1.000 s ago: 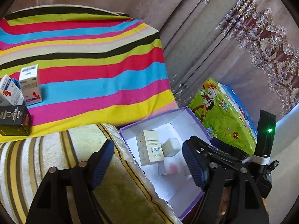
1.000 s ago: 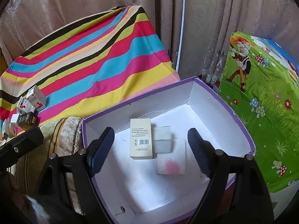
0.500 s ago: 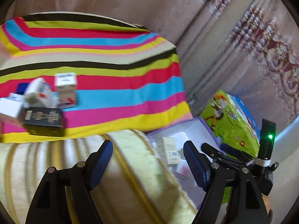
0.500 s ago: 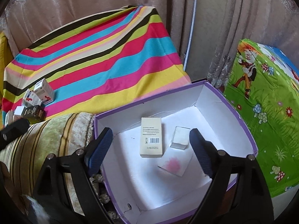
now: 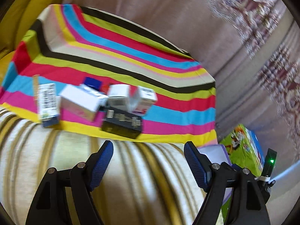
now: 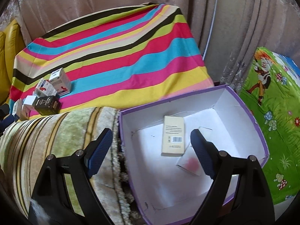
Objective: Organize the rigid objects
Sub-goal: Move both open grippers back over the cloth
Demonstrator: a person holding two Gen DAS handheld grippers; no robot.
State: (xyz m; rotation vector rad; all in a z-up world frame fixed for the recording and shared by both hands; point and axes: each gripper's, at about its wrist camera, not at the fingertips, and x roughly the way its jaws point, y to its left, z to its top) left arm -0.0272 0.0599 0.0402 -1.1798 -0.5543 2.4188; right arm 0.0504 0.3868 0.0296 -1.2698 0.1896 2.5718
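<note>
- We see the striped cloth (image 6: 116, 60) as smooth, matt woven fabric.
- The cushion (image 6: 56, 140) beside it looks plush and rough, a pile fabric with a frayed edge.
- Our purple box (image 6: 249, 116) reads as matt cardboard, white inside.
- The beige carton (image 6: 172, 136) in it is plain matt paperboard.
- The black carton (image 5: 121, 123) shows a slight sheen, blurred.
- We take the left gripper (image 5: 148, 161) and right gripper (image 6: 151, 150) for matt black plastic with ribbed blue pads (image 6: 99, 150) and shiny metal pins.
- The curtain (image 6: 234, 18) is soft draped cloth.
</note>
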